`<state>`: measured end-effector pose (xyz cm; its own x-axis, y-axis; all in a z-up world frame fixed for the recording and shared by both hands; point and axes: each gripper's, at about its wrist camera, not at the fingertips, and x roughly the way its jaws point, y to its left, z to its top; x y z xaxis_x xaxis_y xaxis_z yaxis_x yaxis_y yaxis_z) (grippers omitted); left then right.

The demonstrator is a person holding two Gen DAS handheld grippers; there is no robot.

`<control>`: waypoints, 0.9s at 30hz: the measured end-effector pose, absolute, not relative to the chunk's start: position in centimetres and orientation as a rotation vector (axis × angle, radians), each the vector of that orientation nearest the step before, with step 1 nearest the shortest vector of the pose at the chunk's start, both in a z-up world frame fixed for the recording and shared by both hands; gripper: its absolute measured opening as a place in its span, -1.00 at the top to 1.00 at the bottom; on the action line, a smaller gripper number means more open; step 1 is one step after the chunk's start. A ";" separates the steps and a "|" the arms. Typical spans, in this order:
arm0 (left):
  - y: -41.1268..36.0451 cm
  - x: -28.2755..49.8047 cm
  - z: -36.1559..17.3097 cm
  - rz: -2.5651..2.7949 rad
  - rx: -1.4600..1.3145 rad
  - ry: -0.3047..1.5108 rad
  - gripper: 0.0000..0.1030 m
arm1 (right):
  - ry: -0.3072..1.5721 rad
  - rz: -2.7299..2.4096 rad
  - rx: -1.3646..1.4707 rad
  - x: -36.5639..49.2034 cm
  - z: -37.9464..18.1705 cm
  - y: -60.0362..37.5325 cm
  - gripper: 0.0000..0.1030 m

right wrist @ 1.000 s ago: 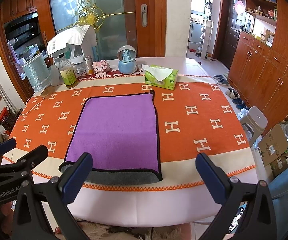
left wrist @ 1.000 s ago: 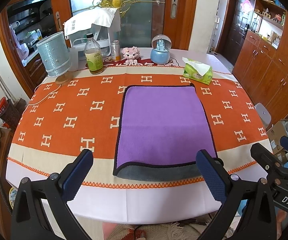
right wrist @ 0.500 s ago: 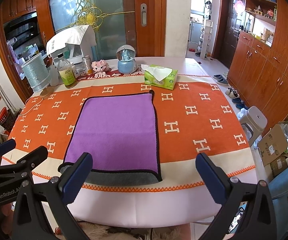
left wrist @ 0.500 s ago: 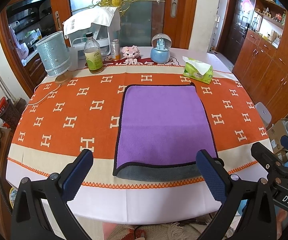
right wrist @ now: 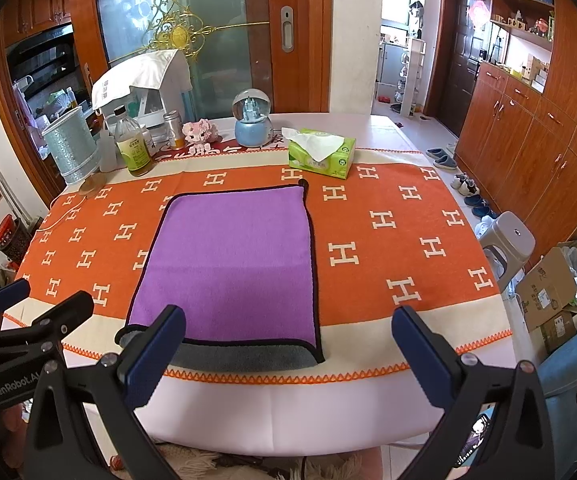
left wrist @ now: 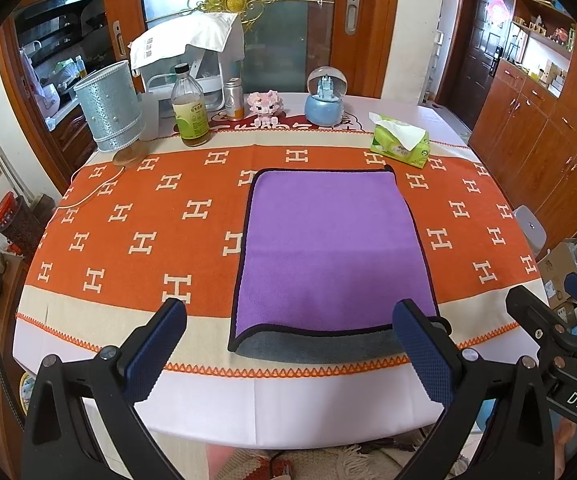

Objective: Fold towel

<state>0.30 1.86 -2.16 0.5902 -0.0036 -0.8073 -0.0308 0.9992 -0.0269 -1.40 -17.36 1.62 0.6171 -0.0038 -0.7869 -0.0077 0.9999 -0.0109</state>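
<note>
A purple towel (left wrist: 328,248) with a dark border lies flat on the orange tablecloth, folded over so a grey under-layer (left wrist: 320,346) shows along its near edge. It also shows in the right wrist view (right wrist: 232,264). My left gripper (left wrist: 290,344) is open and empty, held above the near table edge in front of the towel. My right gripper (right wrist: 288,346) is open and empty at the same near edge, to the right of the left one (right wrist: 28,320).
Along the far edge stand a silver-blue lamp (left wrist: 110,114), a bottle (left wrist: 190,108), a can, a pink toy, a snow globe (left wrist: 325,96) and a green tissue box (left wrist: 400,142). A grey stool (right wrist: 508,240) and cardboard boxes (right wrist: 552,284) stand right of the table.
</note>
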 end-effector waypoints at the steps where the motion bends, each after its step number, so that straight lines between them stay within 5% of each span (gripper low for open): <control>1: 1.8 0.3 -2.1 0.016 -0.039 0.940 -0.99 | 0.906 0.001 -0.013 -1.4 1.6 -17.4 -0.99; 27: 2.3 0.8 -1.7 0.028 -0.035 0.947 -0.99 | 0.883 -0.004 -0.031 -0.7 2.3 -17.2 -0.99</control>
